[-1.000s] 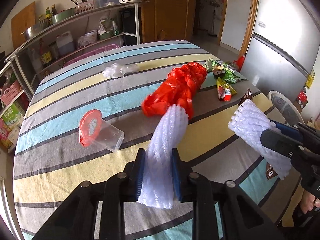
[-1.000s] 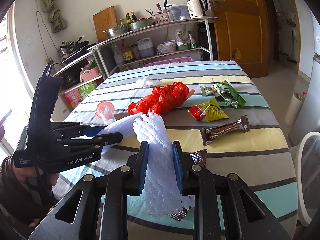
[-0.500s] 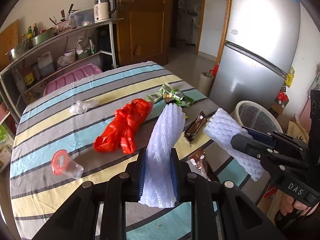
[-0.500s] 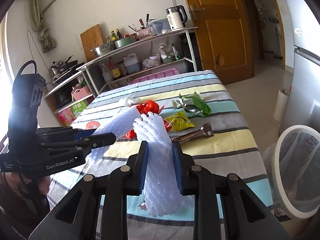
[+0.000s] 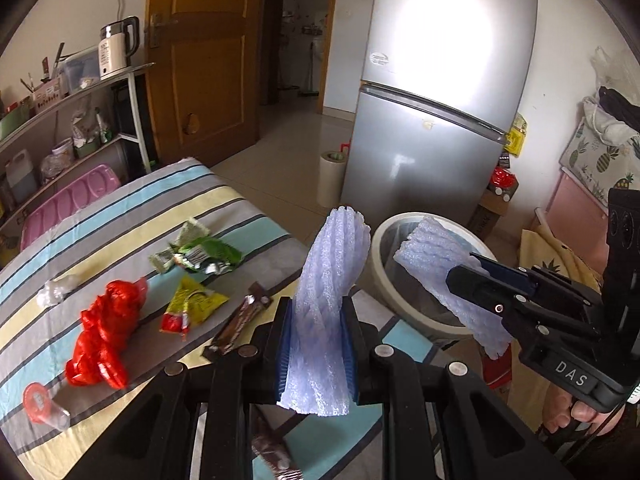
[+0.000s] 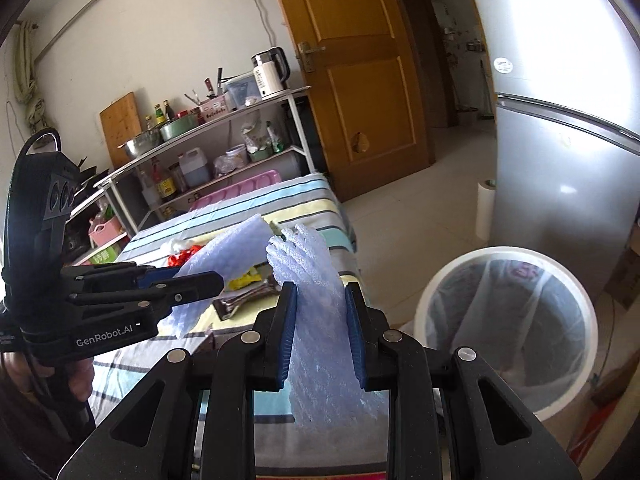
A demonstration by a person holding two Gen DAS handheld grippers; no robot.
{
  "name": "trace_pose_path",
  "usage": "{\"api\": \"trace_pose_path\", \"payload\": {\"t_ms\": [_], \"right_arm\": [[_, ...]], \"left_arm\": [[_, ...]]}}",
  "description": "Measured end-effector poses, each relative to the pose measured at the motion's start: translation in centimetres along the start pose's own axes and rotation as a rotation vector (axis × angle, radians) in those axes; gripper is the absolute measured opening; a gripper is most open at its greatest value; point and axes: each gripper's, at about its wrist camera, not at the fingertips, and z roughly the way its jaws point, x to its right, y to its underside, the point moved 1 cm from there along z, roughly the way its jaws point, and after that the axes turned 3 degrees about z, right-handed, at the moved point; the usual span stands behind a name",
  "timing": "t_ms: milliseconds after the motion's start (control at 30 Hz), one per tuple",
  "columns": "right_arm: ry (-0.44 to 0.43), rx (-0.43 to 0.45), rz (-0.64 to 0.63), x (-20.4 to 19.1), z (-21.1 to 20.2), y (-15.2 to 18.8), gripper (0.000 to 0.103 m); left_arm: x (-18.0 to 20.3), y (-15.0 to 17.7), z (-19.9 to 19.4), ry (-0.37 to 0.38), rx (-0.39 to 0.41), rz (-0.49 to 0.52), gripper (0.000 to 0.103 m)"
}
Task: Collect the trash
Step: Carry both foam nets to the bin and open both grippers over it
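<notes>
Jaws of our left gripper [image 5: 316, 344] pinch one foam net sleeve [image 5: 326, 300] above the desk [image 5: 224, 204] edge; our right gripper [image 6: 322, 330] clamps another foam sleeve [image 6: 320, 320], beside the white bin [image 6: 505, 328]. Wrappers [image 5: 192, 304] and red bag [image 5: 106, 336] lie on the desk.

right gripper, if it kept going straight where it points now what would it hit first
Probably the far edge of the striped table, past the pale foam net the right gripper holds; the white bin sits off to its right. Depth is unclear.

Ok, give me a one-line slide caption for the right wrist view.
Right gripper clamps a foam net sleeve beside the lined trash bin, while the left gripper holds another foam sleeve over the striped table.
</notes>
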Motion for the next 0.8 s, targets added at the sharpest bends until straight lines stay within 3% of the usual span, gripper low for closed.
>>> {"api": "trace_pose_path", "payload": {"t_ms": [333, 500, 800], "right_arm": [[0.186, 0.004, 0.074, 6.5, -1.5, -0.2, 0.025], [0.275, -0.025, 0.121, 9.6, -1.0, 0.1, 0.025], [0.368, -0.092, 0.144, 12.3, 0.5, 0.9, 0.026]], "left_arm": [[7.0, -3.6, 5.2, 0.144, -0.015, 0.079, 0.023], [9.7, -4.2, 9.3, 0.188, -0.082, 0.099, 0.023], [11.6, -3.7, 14.0, 0.175, -0.156, 0.116, 0.023]]}}
